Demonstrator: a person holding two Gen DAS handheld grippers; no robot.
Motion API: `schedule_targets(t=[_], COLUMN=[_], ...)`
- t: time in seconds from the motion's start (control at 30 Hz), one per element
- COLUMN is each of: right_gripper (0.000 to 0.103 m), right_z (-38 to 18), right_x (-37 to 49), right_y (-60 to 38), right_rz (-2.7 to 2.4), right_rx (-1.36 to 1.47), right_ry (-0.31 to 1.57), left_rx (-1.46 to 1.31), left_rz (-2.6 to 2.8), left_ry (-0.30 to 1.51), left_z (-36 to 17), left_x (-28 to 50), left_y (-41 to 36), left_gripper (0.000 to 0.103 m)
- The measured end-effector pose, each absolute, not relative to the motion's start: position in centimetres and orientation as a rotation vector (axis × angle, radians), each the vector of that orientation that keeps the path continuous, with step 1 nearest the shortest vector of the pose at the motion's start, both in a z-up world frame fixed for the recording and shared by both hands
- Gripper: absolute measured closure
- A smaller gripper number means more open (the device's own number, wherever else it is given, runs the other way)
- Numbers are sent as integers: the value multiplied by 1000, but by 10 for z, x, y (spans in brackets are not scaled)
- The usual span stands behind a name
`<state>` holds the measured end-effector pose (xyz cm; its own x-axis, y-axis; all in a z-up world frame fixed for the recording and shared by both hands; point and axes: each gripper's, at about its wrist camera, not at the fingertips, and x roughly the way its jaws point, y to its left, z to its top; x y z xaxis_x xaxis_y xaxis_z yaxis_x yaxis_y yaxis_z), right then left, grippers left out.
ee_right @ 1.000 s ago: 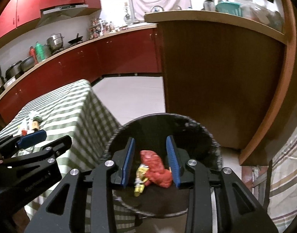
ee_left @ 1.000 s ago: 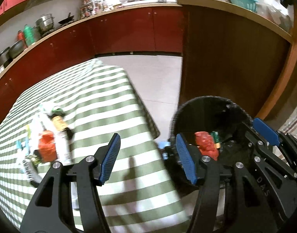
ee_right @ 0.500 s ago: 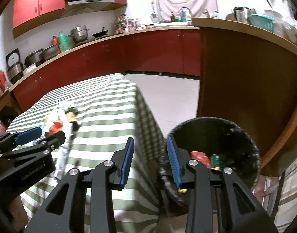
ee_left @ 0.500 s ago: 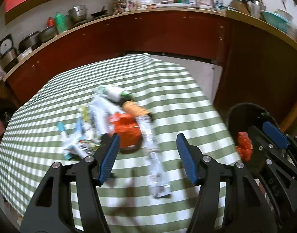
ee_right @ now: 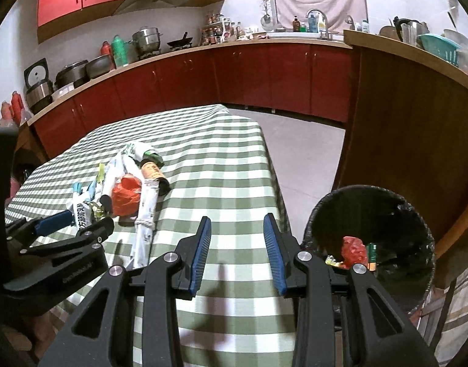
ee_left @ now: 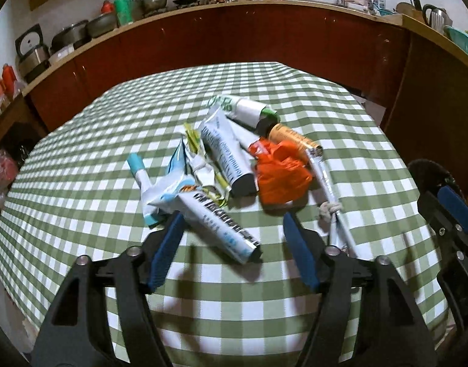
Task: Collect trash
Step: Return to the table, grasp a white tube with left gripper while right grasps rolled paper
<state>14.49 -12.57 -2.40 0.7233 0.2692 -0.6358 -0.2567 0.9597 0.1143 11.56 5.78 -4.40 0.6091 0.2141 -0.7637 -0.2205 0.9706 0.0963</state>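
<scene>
left hand-held gripper (ee_left: 231, 238): closing, empty, above white printed tube (ee_left: 221, 229) | right hand-held gripper (ee_right: 237, 244): parted, empty | green-checked tabletop (ee_right: 221, 165)

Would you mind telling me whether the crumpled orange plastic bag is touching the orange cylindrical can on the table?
Touching: the left wrist view shows the orange bag bunched against the orange can, overlapping its side with no gap.

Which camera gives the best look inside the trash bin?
The right wrist view: the bin shows its whole open mouth, with red trash and a green can at the bottom. The left wrist view catches only a sliver of its rim at the right edge, behind the other claw.
</scene>
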Motion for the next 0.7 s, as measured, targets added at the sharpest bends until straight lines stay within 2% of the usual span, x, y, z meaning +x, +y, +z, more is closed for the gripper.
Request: schedule_targets(t=[0.1, 0.23, 0.37, 0.43, 0.5, 0.6, 0.7], right_gripper=[67, 67, 67, 67, 67, 67, 67], right_z=[-24, -24, -25, -25, -25, -25, -26], right_x=[145, 142, 139, 138, 136, 134, 134], right_y=[-118, -106, -96, -92, -86, -79, -72], right_rz=[297, 308, 322, 328, 334, 340, 349], right_rx=[9, 0, -12, -17, -22, -25, -25], right_ry=[708, 713, 718, 719, 720, 722, 727], left_rx=[-32, -43, -62, -63, -56, -51, -51], left_rz=[215, 199, 155, 145, 136, 121, 113], left_ry=[895, 891, 897, 894, 888, 882, 884], left_z=[-47, -50, -52, -52, -51, -50, -49], left_x=[113, 106, 100, 95, 89, 81, 76], left_y=[66, 74, 84, 90, 94, 100, 105], left_gripper=[56, 62, 79, 81, 88, 94, 95])
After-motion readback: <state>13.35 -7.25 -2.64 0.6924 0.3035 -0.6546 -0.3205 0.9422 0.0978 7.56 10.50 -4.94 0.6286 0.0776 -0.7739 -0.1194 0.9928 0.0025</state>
